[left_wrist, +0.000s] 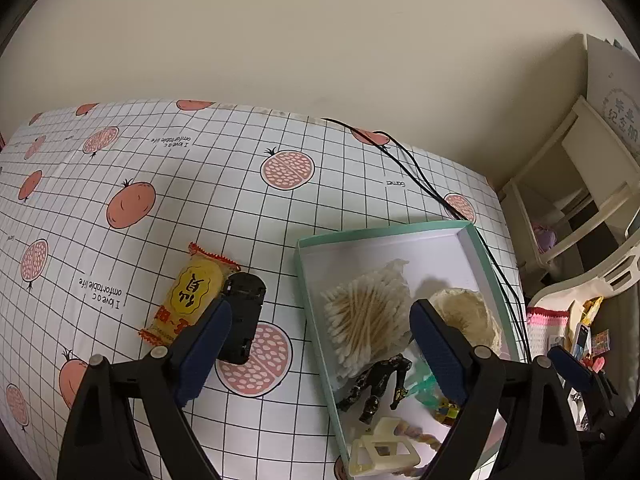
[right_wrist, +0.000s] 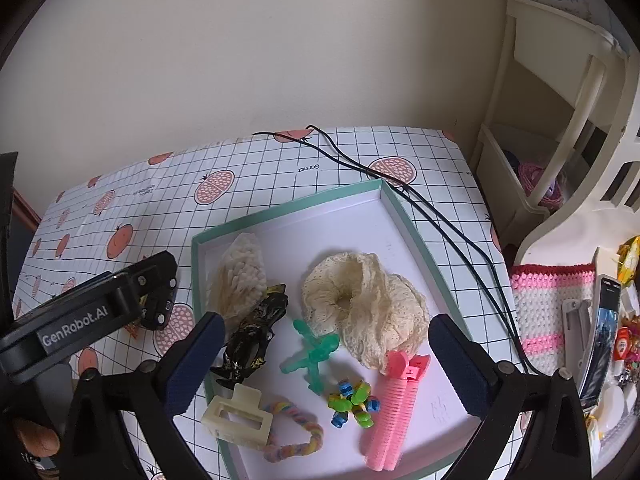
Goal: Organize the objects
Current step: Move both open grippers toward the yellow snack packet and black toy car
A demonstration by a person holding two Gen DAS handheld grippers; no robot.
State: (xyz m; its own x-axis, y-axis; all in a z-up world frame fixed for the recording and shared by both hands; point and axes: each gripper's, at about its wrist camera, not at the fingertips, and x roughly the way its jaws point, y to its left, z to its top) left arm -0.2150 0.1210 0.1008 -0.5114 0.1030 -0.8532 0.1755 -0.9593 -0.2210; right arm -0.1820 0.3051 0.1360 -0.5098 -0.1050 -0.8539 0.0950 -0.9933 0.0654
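Note:
A teal-rimmed box (left_wrist: pixel 380 233) (right_wrist: pixel 288 208) lies on the grid-patterned tablecloth. It holds a bundle of cotton swabs (left_wrist: pixel 368 316) (right_wrist: pixel 240 276), a cream scrunchie (left_wrist: pixel 468 316) (right_wrist: pixel 360 300), a black-and-gold clip (right_wrist: pixel 252 332), a green clip (right_wrist: pixel 312 352), a pink roller clip (right_wrist: pixel 396 400) and a cream claw clip (right_wrist: pixel 236 420). Left of the box lie a yellow snack packet (left_wrist: pixel 192 300) and a black plastic piece (left_wrist: pixel 244 316) (right_wrist: pixel 160 292). My left gripper (left_wrist: pixel 320 340) is open, straddling the box's left wall. My right gripper (right_wrist: pixel 328 360) is open above the box, with nothing in it.
A black cable (right_wrist: pixel 440 232) runs along the box's right side to the table's back edge. A cream shelf unit (right_wrist: pixel 540 120) stands right of the table. A pink-and-white crochet piece (right_wrist: pixel 552 300) and a phone (right_wrist: pixel 604 332) lie at the right.

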